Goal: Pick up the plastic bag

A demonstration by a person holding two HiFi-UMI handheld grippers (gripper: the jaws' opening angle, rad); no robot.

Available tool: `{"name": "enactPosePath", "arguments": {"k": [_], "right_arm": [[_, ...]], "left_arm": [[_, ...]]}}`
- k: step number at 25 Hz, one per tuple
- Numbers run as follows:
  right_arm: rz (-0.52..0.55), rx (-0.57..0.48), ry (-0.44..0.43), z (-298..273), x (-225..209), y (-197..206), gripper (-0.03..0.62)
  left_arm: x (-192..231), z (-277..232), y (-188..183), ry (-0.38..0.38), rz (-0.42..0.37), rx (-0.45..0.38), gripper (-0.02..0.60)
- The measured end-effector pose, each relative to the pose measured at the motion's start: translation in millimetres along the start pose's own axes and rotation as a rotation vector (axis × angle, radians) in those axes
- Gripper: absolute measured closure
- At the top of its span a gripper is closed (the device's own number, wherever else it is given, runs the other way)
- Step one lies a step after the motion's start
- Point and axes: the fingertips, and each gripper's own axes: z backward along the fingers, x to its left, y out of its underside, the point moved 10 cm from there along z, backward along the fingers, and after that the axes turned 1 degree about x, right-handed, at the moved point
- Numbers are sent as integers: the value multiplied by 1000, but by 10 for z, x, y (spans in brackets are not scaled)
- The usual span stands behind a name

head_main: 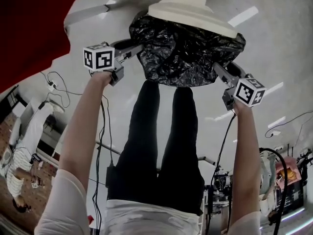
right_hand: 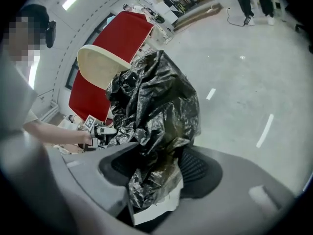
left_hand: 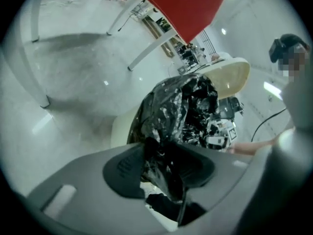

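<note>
The grey floor (head_main: 279, 48) bears a cream bin (head_main: 190, 11), perhaps tipped.

No words or numbers are legible; the left cube (head_main: 99, 58) and right cube (head_main: 249, 92) bear only square markers.

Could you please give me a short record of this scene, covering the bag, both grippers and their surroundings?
Bag: black plastic bag, crumpled, against a cream container
Left gripper: jaws apart, bag film between them
Right gripper: jaws apart, bag film between them
Placement: one gripper at each side of the bag
Surroundings: grey floor, red panel
</note>
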Motion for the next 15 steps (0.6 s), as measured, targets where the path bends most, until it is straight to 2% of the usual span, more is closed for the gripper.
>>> {"name": "enactPosePath", "arguments": {"k": [4,7,10,15], "right_arm": [[34,13,25,-6,103,52,517],[55,20,24,10,203,52,570],[77,25,39,53,284,44,589],[105,41,64,98,377,-36,591]], "left_arm": [[-56,37,77,-96,-41,6,499],[-119,100,116,-126,-54,5,560],[-230,184,151,-149,-66,-7,574],[-413,258,148,-241,-152,19,577]]}}
